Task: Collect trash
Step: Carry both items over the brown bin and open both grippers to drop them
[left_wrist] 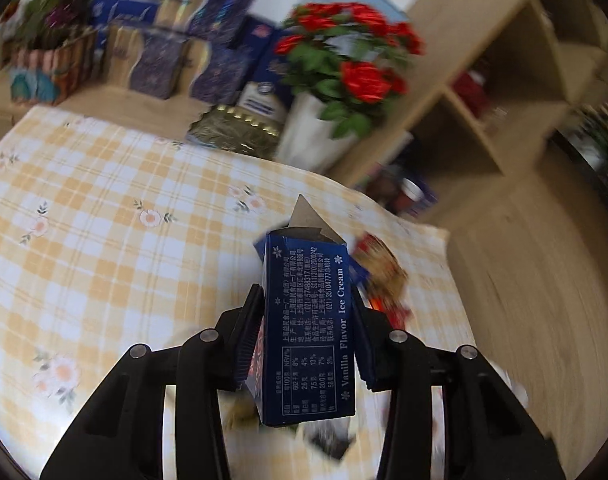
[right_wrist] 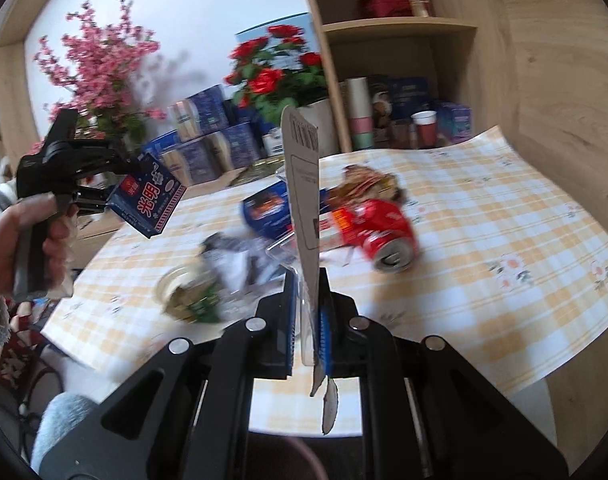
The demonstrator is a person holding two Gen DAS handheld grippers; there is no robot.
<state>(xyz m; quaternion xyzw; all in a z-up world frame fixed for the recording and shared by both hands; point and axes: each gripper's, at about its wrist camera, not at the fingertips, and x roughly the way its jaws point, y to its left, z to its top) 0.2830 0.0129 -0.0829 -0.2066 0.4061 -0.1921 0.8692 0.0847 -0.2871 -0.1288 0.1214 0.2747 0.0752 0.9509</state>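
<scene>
- left gripper [right_wrist: 116, 196] clamped on blue ice cream carton [right_wrist: 150, 200], held up off the checked tablecloth [right_wrist: 484, 216]
- loose trash mid-table: crumpled wrappers [right_wrist: 224, 256], crushed red can [right_wrist: 384, 236]
- right gripper [right_wrist: 309, 312] pinched tight on upright cardboard blister card [right_wrist: 302, 184]

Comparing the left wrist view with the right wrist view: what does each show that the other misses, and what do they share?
Only the left wrist view: the printed "Vanilla Flavor Ice Cream" side of the blue carton, clamped in the left gripper.
Only the right wrist view: the crushed red can, the pink blossoms, the hand holding the left gripper, and the right gripper shut on a flat cardboard piece.
Both: blue carton, red roses, checked tablecloth.
</scene>
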